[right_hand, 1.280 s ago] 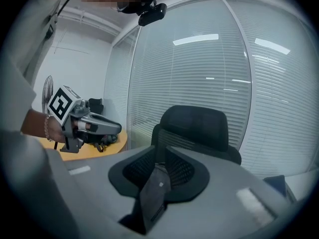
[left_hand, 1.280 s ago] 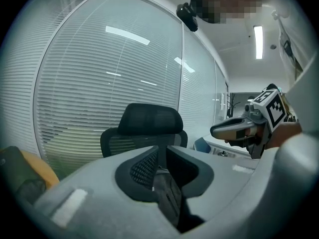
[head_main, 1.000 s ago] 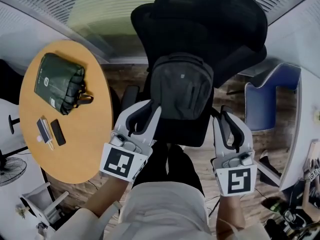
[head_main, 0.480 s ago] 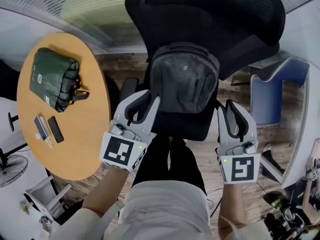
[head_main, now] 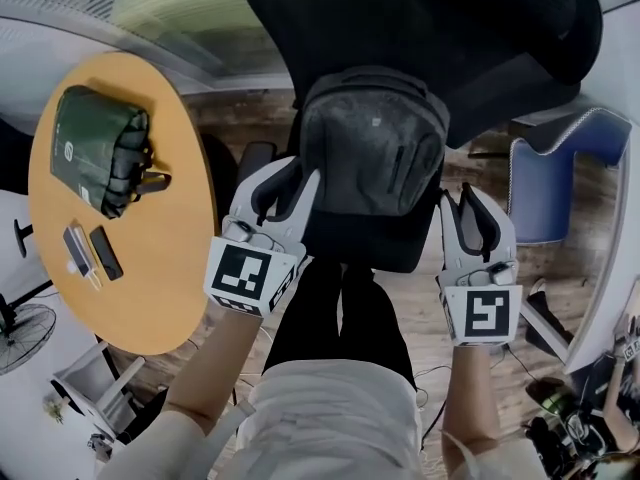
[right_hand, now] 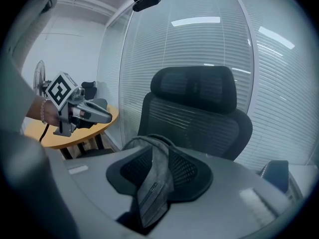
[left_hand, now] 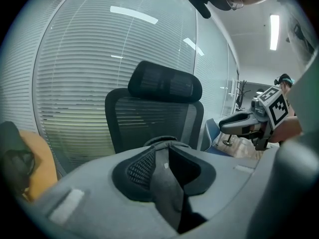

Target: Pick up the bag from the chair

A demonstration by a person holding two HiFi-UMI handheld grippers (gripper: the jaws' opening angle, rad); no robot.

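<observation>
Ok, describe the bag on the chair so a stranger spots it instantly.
Start at the black mesh office chair by the glass wall. A backpack stands on its seat against the backrest. It is dark grey, unlike the green bag lying on the round wooden table.

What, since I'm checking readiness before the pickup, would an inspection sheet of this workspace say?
Surface: black office chair, its seat bearing the bag.
Job's things: grey backpack standing on the seat.
Clutter: round table with green bag, phone.
Grippers: left gripper and right gripper flank the backpack, open; fingers have just been opening, nothing gripped between them.
Cables: thin cable on the floor.
Surroundings: glass wall with blinds, blue chair, fan.
</observation>
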